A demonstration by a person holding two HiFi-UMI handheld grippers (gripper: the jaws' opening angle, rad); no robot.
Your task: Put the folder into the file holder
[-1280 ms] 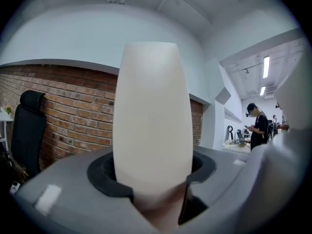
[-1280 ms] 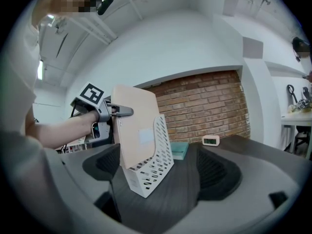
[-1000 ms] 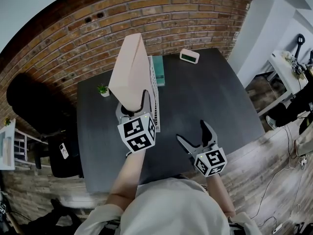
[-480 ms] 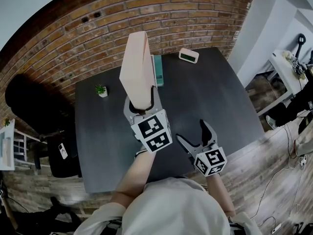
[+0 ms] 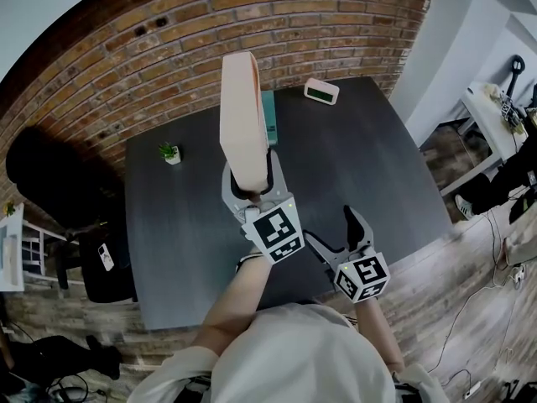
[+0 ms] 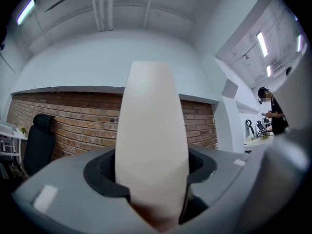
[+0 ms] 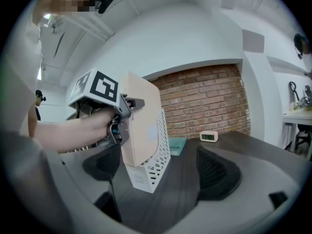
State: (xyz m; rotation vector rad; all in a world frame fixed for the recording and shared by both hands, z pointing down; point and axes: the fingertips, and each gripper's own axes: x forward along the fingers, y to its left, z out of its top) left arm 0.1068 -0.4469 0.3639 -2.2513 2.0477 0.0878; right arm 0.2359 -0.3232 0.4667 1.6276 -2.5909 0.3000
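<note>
Left tool (image 5: pixel 252 183), clenched on the lower end of the pale folder (image 5: pixel 242 107), which stands nearly upright above the dark tabletop (image 5: pixel 361 158). Compared with a second ago, I have carried the folder toward the right of the head view and rolled it. Its broad face showed then, whereas now it presents mainly its thin edge. From this I judge that the folder is being lined up with the slot, and that the lowering step is still ahead of me.

In the right tool view, the folder overlaps the white perforated file holder (image 7: pixel 153 167), with its lower edge over the holder's open top. Whether that edge has already entered the holder I cannot tell. In the head view the folder hides nearly all of the holder.

Right tool (image 5: pixel 329 223): jaws apart with nothing between them, hanging over the near part of the tabletop, well apart from the holder. It has not shifted in the last second.

Surroundings:
- A teal book (image 5: pixel 268 116) lies flat just behind the holder.
- A small clock (image 5: pixel 321 91) stands near the far edge.
- A little potted plant (image 5: pixel 170 152) sits toward the left edge.
- A black chair (image 5: pixel 50 183) stands off the tabletop's left side, against the brick wall.

Obstruction: none of these lies in the folder's path. The chief hindrance, as I judge it, is that the folder screens the slot from my head view
</note>
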